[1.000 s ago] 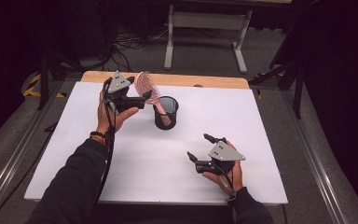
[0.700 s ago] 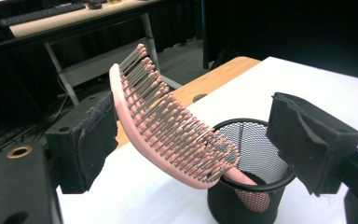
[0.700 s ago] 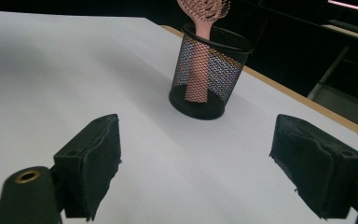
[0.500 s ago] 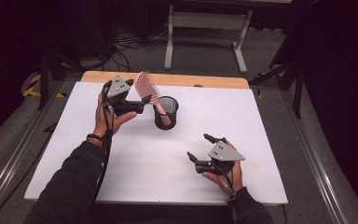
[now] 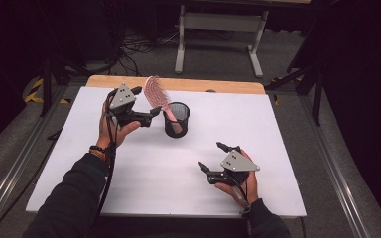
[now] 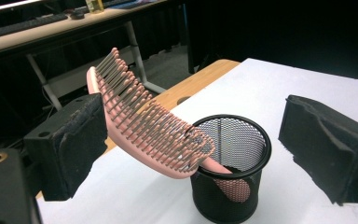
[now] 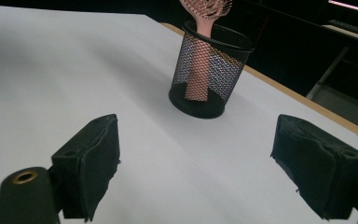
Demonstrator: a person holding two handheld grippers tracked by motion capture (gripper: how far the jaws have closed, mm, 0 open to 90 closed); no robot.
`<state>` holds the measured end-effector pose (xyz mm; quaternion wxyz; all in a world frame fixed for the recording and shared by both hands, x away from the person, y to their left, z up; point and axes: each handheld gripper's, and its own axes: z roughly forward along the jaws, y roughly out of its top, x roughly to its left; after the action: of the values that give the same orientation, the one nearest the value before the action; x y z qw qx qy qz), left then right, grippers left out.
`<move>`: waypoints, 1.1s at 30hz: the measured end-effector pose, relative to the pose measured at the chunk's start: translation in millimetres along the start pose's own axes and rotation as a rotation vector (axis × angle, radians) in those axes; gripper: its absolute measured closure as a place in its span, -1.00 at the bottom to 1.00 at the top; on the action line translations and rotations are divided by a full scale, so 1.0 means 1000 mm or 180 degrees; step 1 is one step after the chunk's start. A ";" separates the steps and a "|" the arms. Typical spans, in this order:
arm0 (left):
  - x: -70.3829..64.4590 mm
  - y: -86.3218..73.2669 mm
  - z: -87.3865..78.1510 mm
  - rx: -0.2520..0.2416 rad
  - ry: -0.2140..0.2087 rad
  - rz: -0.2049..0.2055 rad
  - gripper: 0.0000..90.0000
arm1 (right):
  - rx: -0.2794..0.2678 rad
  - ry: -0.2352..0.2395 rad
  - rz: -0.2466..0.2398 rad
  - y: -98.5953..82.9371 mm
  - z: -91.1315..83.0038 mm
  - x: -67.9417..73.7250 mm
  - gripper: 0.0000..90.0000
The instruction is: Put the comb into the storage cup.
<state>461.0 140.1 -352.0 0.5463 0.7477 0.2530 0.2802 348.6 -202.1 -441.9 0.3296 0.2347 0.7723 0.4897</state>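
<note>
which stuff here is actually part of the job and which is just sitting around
Part of the job:
- pink hairbrush, handle down in the cup, head leaning out over the rim
- black mesh cup on the white table
- left tongs, open beside the brush
- right tongs, open, apart from the cup

Just lying about:
- metal stand on the floor behind the table
- cables on the floor

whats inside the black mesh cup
The cup holds a pink hairbrush, handle down, head leaning out over the rim. Its handle shows through the mesh; the cup's floor under it is hidden.
</note>
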 end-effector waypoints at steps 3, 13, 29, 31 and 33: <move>-0.003 0.000 -0.003 -0.0015 -0.0025 0.0075 -0.80 | -0.0009 -0.0024 0.0003 0.000 -0.001 -0.001 -0.65; -0.007 -0.001 -0.013 -0.0050 -0.0023 0.0131 -0.80 | -0.0029 0.0027 -0.0034 0.001 -0.001 0.000 -0.66; -0.024 -0.011 -0.022 -0.0007 -0.0180 0.0338 -0.81 | -0.0037 0.0013 -0.0029 0.001 -0.002 0.000 -0.65; -0.027 -0.012 -0.024 -0.0019 -0.0196 0.0377 -0.80 | -0.0035 0.0009 -0.0031 0.001 -0.002 0.000 -0.65; -0.028 -0.012 -0.025 -0.0008 -0.0209 0.0379 -0.81 | -0.0036 0.0010 -0.0028 0.001 -0.002 0.000 -0.65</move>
<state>422.5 140.9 -361.4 0.5375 0.7696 0.1896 0.2879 347.8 -202.6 -440.0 0.3319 0.2286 0.7710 0.4930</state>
